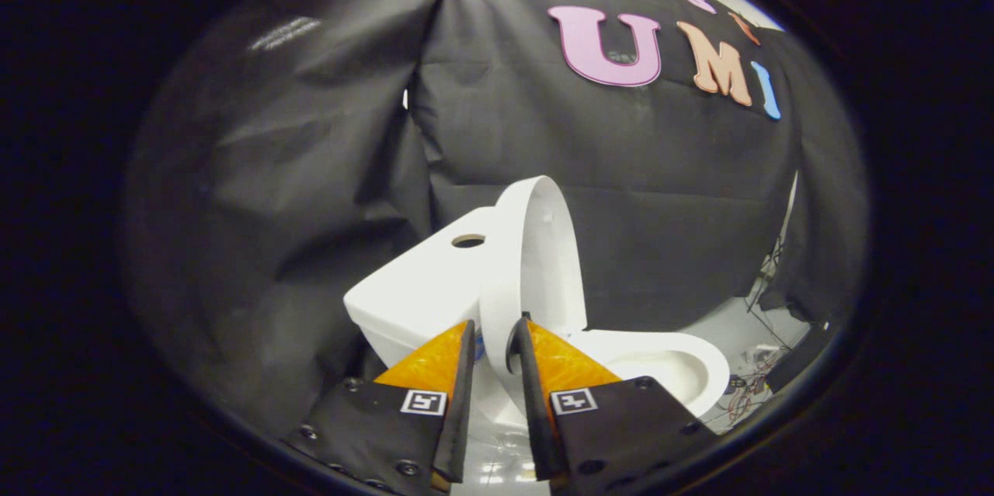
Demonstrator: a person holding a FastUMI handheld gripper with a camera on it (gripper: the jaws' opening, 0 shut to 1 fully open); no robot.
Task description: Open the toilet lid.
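A white toilet stands against the black cloth wall. Its lid (536,248) is raised and stands nearly upright, leaning back beside the tank (411,290). The seat and open bowl (672,368) lie beyond my right finger. My gripper (495,329) has the lid's lower edge between its fingers. One finger (435,360) is on the tank side and the other is on the bowl side. Both fingers sit close against the rim, shut on it.
The tank top has a round button recess (468,241). Black cloth walls close in behind and beside the toilet. Loose cables and small gear (749,383) lie on the pale floor past the bowl.
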